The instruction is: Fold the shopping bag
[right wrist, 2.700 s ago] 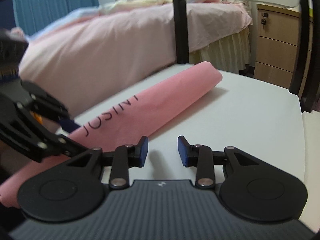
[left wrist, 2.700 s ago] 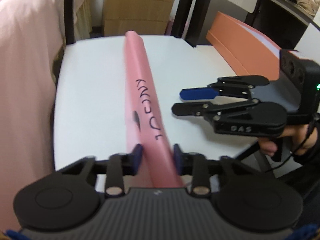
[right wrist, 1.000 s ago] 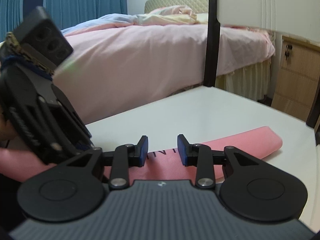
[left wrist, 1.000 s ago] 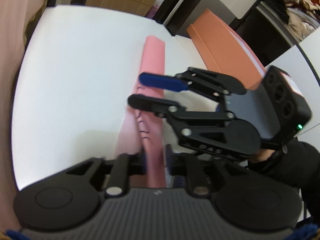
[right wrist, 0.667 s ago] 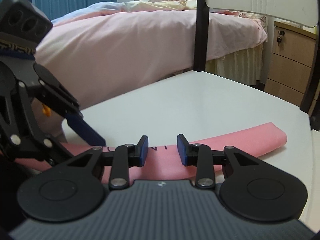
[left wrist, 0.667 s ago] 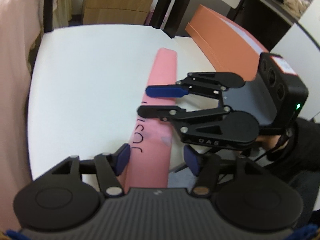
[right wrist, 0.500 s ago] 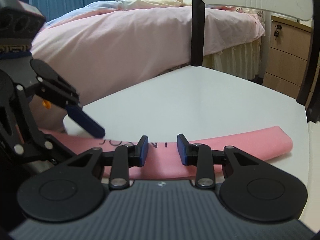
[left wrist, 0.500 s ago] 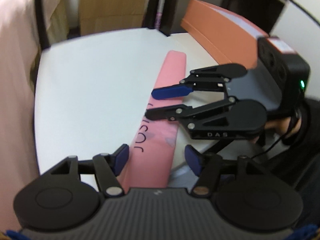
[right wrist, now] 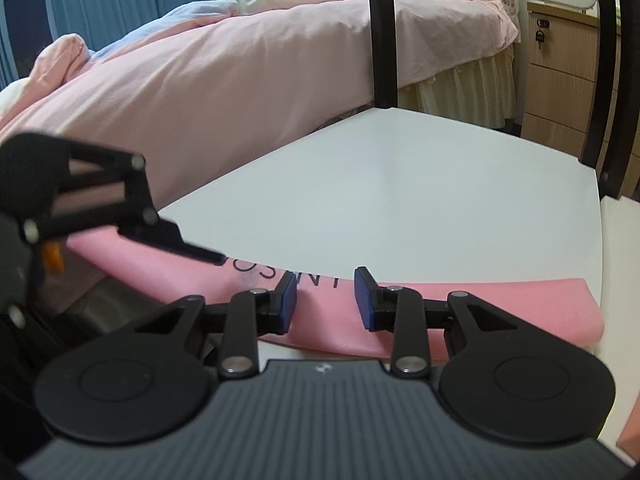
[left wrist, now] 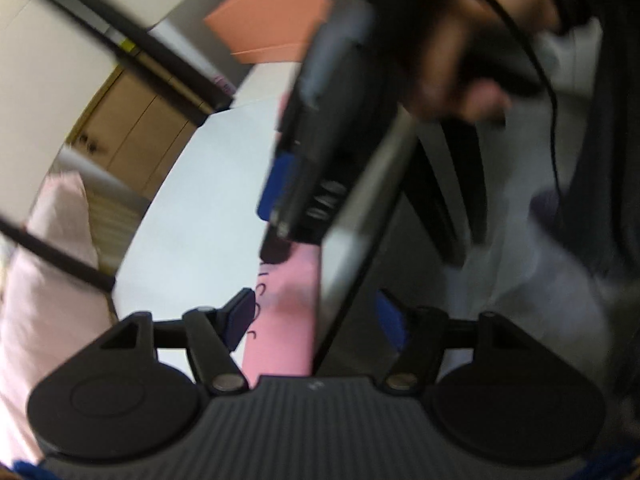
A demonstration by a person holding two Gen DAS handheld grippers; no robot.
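The pink shopping bag [right wrist: 460, 304], folded into a long narrow strip with dark lettering, lies flat along the near edge of the white table [right wrist: 400, 200]. My right gripper [right wrist: 326, 302] is open and hovers just over the strip's middle, holding nothing. In the blurred, tilted left wrist view, my left gripper [left wrist: 316, 318] is open, its pads wide apart on either side of the bag's end [left wrist: 280, 320] and the table edge. One finger [right wrist: 188, 248] of the left gripper reaches over the bag's left part. The right gripper [left wrist: 316, 160] and the hand [left wrist: 460, 80] holding it fill that view.
A bed with pink covers [right wrist: 200, 80] runs behind the table. A black chair post [right wrist: 384, 40] stands at the table's far edge, with wooden drawers [right wrist: 560, 60] beyond it. An orange box [left wrist: 272, 28] sits past the table's far end.
The left gripper, shut on the bag's end a second ago, has opened and let go. The bag now lies flat along the table edge. The left view has swung and tilted sharply.
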